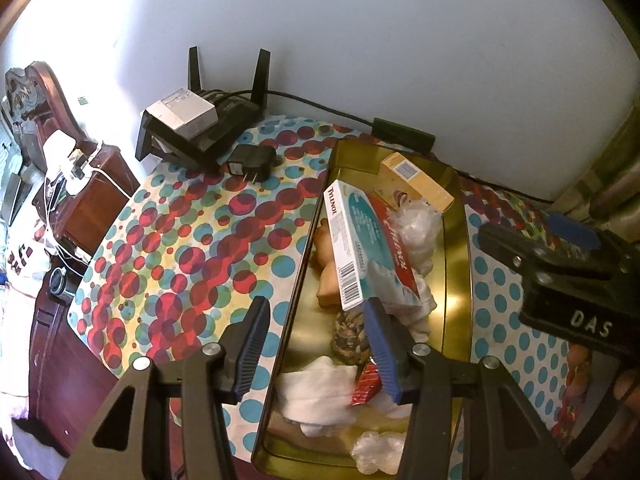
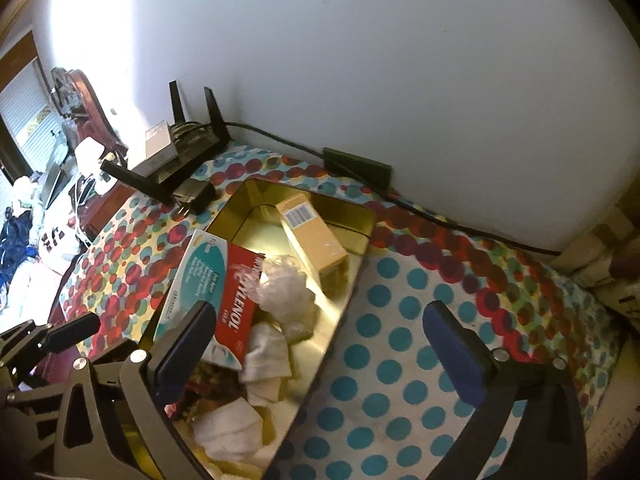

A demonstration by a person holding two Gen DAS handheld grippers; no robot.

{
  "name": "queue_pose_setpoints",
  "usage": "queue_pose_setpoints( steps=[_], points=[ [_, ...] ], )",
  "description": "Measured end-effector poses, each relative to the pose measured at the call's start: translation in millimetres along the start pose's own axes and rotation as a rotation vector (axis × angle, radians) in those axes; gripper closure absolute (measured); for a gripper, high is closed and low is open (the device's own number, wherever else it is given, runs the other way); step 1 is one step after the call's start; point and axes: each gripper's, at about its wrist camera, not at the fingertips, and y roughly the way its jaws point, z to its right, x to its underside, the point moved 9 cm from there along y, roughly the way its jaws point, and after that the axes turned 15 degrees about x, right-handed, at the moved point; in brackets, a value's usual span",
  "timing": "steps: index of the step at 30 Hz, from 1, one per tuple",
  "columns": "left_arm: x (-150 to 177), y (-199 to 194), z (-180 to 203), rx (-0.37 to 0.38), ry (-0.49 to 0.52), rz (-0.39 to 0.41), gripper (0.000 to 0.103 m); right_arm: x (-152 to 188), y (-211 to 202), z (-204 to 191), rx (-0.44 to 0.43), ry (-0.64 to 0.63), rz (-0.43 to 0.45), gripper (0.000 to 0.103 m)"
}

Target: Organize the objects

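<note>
Left claw sits at the bottom of its frame, fingers spread, straddling the near wall of the gold tin; I'd say it's lined up to steady the tin. Center frame, the Tylenol box leans on the left wall, propped on tissue wads, not flat. Right claw, lower in its view, is released too, gripping nothing, over the dotted desk cloth.
</note>
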Motion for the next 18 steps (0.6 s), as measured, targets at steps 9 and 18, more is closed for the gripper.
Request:
queue_pose_setpoints(
  steps=[9, 18],
  points=[
    [0.4, -3.0, 4.3, -0.004, 0.008, 0.002, 0.046, 19.2, -13.0, 16.1, 0.033, -0.006, -0.025, 0.000],
    [2.7, -7.4, 7.7, 0.014, 0.019, 0.001, 0.043, 44.4, -35.5, 25.1, 0.035, 0.028, -0.052, 0.000]
  ],
)
